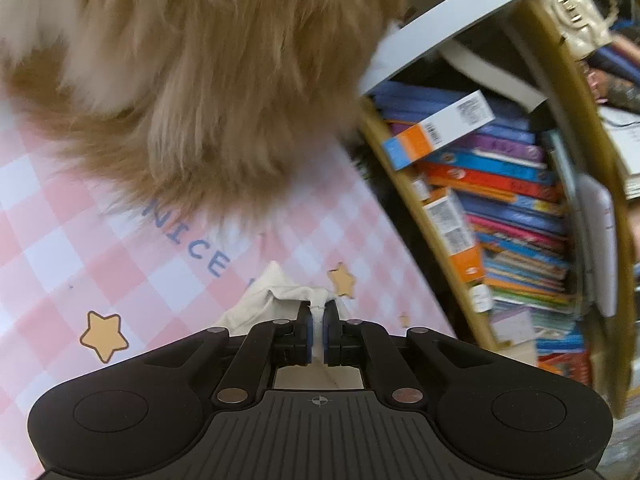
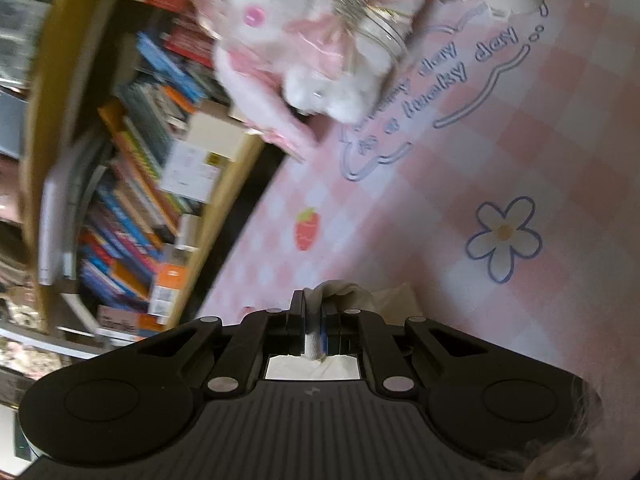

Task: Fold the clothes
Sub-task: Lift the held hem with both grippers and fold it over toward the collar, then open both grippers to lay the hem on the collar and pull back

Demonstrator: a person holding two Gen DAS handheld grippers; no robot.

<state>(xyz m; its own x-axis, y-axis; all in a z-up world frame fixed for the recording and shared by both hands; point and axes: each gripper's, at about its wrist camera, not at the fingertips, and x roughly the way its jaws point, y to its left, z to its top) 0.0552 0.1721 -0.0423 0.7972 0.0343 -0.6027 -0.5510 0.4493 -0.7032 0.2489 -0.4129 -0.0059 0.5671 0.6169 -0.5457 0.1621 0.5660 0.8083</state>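
A white garment (image 1: 276,294) is pinched in my left gripper (image 1: 318,316); its cloth bunches just ahead of the shut jaws above a pink checked tablecloth (image 1: 100,248). My right gripper (image 2: 314,308) is also shut on a fold of the same white garment (image 2: 352,292), which bulges to the right of the jaws and shows below them. Most of the garment is hidden under both grippers.
A fluffy tan plush (image 1: 208,80) lies on the table ahead of the left gripper. A white and pink plush bunny (image 2: 312,40) sits at the table's far edge. A wooden bookshelf full of books (image 1: 512,200) (image 2: 132,184) stands beside the table.
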